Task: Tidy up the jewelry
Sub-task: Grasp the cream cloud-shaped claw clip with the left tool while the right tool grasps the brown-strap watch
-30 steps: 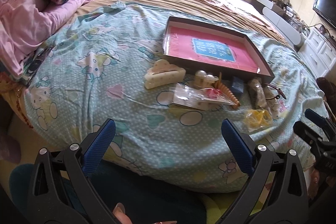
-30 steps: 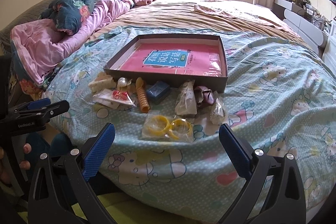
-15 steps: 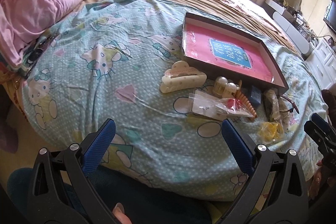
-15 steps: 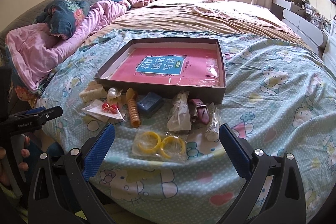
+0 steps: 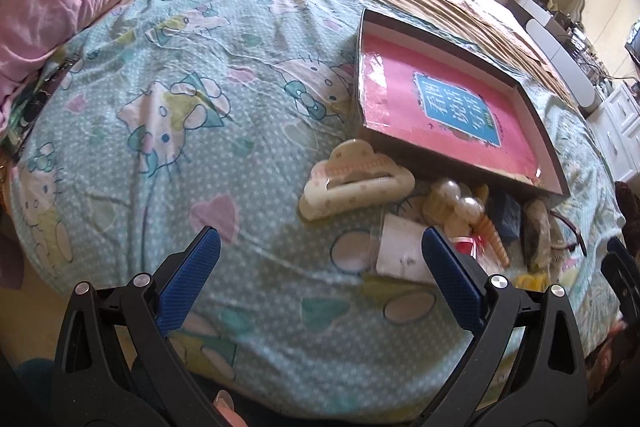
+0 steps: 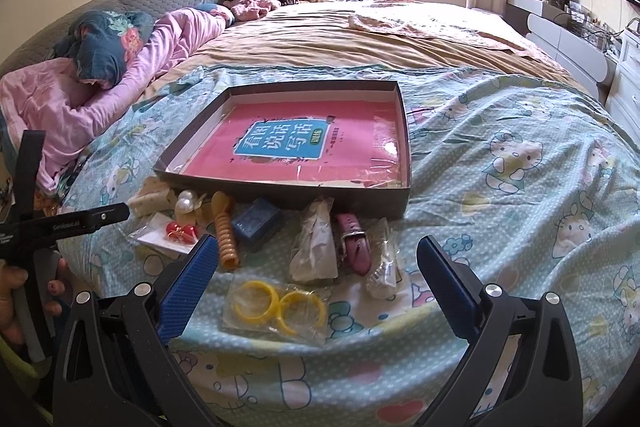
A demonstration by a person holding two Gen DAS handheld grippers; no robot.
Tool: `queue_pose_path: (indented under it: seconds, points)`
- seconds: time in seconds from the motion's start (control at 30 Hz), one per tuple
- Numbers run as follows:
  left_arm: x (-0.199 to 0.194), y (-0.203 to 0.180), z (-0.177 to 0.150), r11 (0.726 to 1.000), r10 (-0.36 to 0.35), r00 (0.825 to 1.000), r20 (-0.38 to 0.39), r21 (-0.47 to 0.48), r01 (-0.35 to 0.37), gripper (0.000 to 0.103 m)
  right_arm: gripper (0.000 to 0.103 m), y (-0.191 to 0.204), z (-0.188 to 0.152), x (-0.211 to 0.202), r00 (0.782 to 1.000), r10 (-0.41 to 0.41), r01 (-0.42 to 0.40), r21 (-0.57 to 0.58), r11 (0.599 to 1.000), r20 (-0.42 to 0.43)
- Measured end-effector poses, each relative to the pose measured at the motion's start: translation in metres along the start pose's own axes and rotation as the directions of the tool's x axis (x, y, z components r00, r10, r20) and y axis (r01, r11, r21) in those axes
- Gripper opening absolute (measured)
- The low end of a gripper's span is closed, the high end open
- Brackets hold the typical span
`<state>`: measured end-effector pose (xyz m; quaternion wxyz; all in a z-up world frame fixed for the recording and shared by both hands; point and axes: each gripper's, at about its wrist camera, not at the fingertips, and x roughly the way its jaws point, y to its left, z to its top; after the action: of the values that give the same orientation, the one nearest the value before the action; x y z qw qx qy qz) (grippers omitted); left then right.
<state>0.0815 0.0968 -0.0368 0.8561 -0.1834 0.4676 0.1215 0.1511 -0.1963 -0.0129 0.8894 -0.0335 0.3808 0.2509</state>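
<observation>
A shallow dark box (image 6: 288, 191) with a pink lining lies on the bed; it also shows in the left wrist view (image 5: 536, 115). Jewelry lies in a row before it: a cream hair claw (image 5: 356, 183), pearl pieces (image 6: 185, 205), red earrings on a card (image 6: 182, 233), an orange spiral tie (image 6: 225, 237), a small blue box (image 6: 256, 221), a pink strap (image 6: 354, 243), and two yellow bangles in a bag (image 6: 276, 305). My left gripper (image 5: 320, 259) is open and empty just short of the claw. My right gripper (image 6: 318, 257) is open and empty over the bangles.
The bed has a teal cartoon sheet (image 5: 180, 115) and a tan blanket (image 6: 360, 43) behind. Pink bedding (image 6: 80, 95) is piled at the left. White drawers (image 6: 628, 79) stand at the right. The bed edge is just below both grippers.
Both grippers have moved forward toward the bed and the jewelry. The left one has swung so the hair claw sits nearer its middle. Both stay open.
</observation>
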Motion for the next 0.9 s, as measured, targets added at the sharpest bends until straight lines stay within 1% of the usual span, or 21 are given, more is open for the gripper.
queue_pose_path:
  seconds: [0.1, 0.27, 0.53, 0.6, 0.63, 0.67, 0.7, 0.77, 0.8, 0.83, 0.87, 0.9]
  points:
    - [0.009, -0.003, 0.004, 1.0, -0.007, 1.0, -0.018, -0.008, 0.007, 0.094, 0.099, -0.003, 0.002, 0.004, 1.0, -0.007, 0.007, 0.004, 1.0, -0.001]
    - [0.024, -0.007, 0.008, 1.0, 0.006, 0.999, -0.038, -0.002, -0.006, 0.094, 0.098, -0.01, 0.003, 0.012, 1.0, -0.02, 0.02, 0.012, 1.0, -0.012]
    - [0.036, -0.013, 0.014, 1.0, 0.014, 0.999, -0.038, -0.002, -0.014, 0.094, 0.098, -0.02, 0.002, 0.032, 0.998, -0.053, 0.054, 0.014, 0.998, -0.042]
    - [0.037, -0.016, 0.015, 1.0, 0.014, 0.999, -0.032, -0.001, -0.014, 0.094, 0.091, -0.021, 0.002, 0.036, 0.997, -0.056, 0.056, 0.013, 0.998, -0.046]
    - [0.038, -0.018, 0.016, 1.0, 0.011, 0.999, -0.03, 0.0, -0.011, 0.094, 0.081, -0.022, 0.002, 0.039, 0.997, -0.057, 0.057, 0.012, 0.998, -0.054]
    - [0.038, -0.02, 0.016, 1.0, 0.011, 1.0, -0.025, 0.006, -0.011, 0.094, 0.073, -0.022, 0.002, 0.042, 0.997, -0.05, 0.051, 0.012, 0.999, -0.065]
    - [0.039, -0.021, 0.017, 1.0, 0.012, 1.0, -0.023, 0.008, -0.012, 0.094, 0.069, -0.022, 0.002, 0.044, 0.996, -0.047, 0.048, 0.01, 0.999, -0.072]
    - [0.041, -0.022, 0.02, 1.0, 0.009, 1.0, -0.02, 0.006, -0.008, 0.094, 0.056, -0.023, 0.001, 0.048, 0.996, -0.047, 0.048, 0.005, 0.999, -0.081]
    - [0.041, -0.022, 0.02, 1.0, 0.01, 1.0, -0.017, 0.004, -0.01, 0.094, 0.052, -0.023, 0.0, 0.049, 0.995, -0.045, 0.045, 0.003, 0.999, -0.084]
    - [0.042, -0.022, 0.021, 1.0, 0.011, 1.0, -0.014, 0.001, -0.011, 0.094, 0.042, -0.023, 0.0, 0.051, 0.995, -0.043, 0.043, 0.0, 0.999, -0.087]
    - [0.043, -0.022, 0.021, 1.0, 0.013, 1.0, -0.011, 0.0, -0.013, 0.094, 0.035, -0.023, -0.001, 0.052, 0.995, -0.038, 0.038, -0.003, 0.999, -0.092]
    - [0.044, -0.022, 0.022, 1.0, 0.014, 1.0, -0.008, -0.001, -0.014, 0.093, 0.032, -0.023, -0.001, 0.053, 0.995, -0.031, 0.031, -0.004, 1.0, -0.097]
